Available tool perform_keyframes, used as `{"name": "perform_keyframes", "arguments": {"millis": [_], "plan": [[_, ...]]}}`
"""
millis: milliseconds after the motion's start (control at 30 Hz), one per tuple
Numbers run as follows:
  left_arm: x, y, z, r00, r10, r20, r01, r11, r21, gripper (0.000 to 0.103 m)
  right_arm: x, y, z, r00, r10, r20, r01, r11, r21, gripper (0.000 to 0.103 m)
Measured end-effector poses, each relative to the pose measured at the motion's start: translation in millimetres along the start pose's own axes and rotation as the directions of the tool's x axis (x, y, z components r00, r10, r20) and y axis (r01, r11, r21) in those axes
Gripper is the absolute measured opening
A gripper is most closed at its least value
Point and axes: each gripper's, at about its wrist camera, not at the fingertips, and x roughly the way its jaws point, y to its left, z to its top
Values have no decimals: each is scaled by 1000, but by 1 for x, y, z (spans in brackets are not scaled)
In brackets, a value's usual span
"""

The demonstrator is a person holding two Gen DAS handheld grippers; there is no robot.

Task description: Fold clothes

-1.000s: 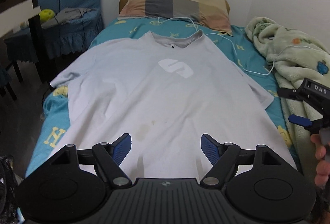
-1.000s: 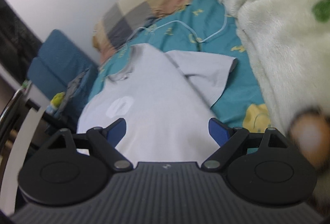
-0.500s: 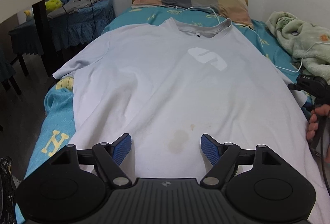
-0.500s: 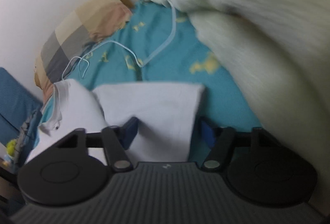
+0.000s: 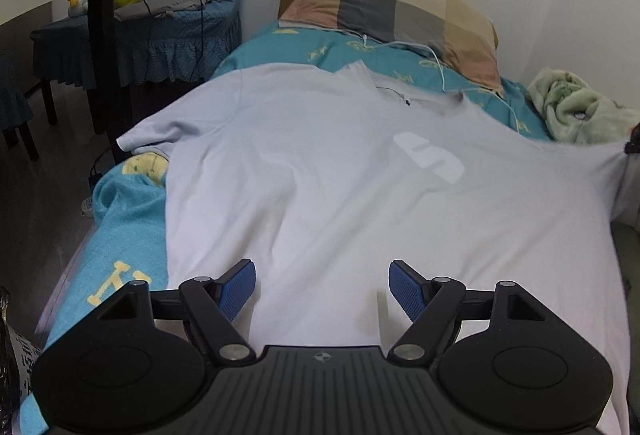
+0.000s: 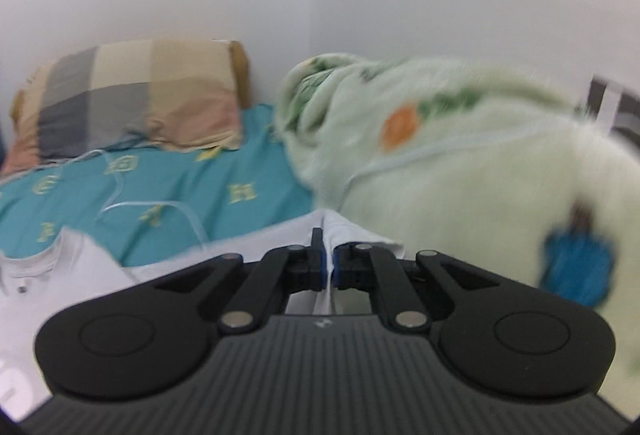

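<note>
1. Pale grey cotton covers most of the bed (image 5: 120,195): the shirt (image 5: 340,195) lies front-up on the teal sheet, collar toward the pillow (image 5: 392,11), spread flat so that a fold can start from clean edges.
2. Its left sleeve (image 5: 160,131) lies loose near the bed's edge, beside a chair (image 5: 132,35), untouched.
3. The right gripper (image 6: 328,267) has its fingers clenched on the right sleeve (image 6: 348,235); a thin ridge of cloth stands between the blue pads. In the left wrist view that sleeve is drawn up into a taut peak at the frame's right edge, which suggests it is being lifted so it can swing inward over the chest.
4. The left gripper (image 5: 322,287) hovers above the hem end, fingers spread wide and grasping nothing. It seems placed to pin or catch the lower cloth while the other side moves.
5. A green blanket (image 6: 460,171) is heaped just beside the held sleeve, and a white cable (image 5: 440,63) trails from the pillow near the collar. Either could snag or get dragged, so the sleeve probably needs to clear both.
6. Judged from this, folding has barely begun; the first side fold is in hand.
</note>
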Motion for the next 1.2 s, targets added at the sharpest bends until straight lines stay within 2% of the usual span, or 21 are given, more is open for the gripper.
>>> {"name": "perform_keyframes", "arguments": {"millis": [133,267,367,467,533,600,733,800,867,900,933,1000,1200], "plan": [[2,8,5,1000,-14,-12,13,999,-39,76,-17,19,14,997,72,0,-72,997,-5,6],[-1,14,7,1000,-21,-6,21,998,-58,76,-48,76,8,977,211,-10,-211,976,-50,6],[-5,20,8,1000,-20,12,21,997,-77,76,-75,133,-7,946,323,-33,-324,938,-126,6],[-6,29,7,999,-11,30,14,995,-103,76,-95,189,-33,905,414,-101,-425,890,-164,6],[-2,36,5,1000,-2,16,4,991,-132,76,-104,220,-51,875,461,-145,-481,862,-158,6],[2,44,3,1000,7,2,-7,987,-161,76,-112,248,-72,856,489,-165,-515,834,-198,7],[2,50,1,1000,11,8,-10,984,-178,76,-108,279,-105,820,519,-243,-567,794,-218,9],[4,49,0,1000,11,6,-10,986,-168,76,-101,281,-114,793,541,-282,-599,777,-195,11],[5,47,0,1000,7,7,-6,987,-163,76,-96,275,-119,762,567,-312,-631,758,-165,20],[6,46,0,1000,5,9,-3,987,-162,76,-97,272,-121,749,581,-320,-646,748,-153,41],[7,46,0,1000,2,11,0,987,-162,76,-99,268,-122,739,593,-319,-657,739,-148,67],[6,45,0,1000,1,13,1,988,-152,76,-107,257,-121,725,619,-303,-677,722,-142,83],[-3,40,-5,1000,-18,20,21,990,-142,76,-146,204,-100,698,667,-261,-706,702,-94,84]]}}
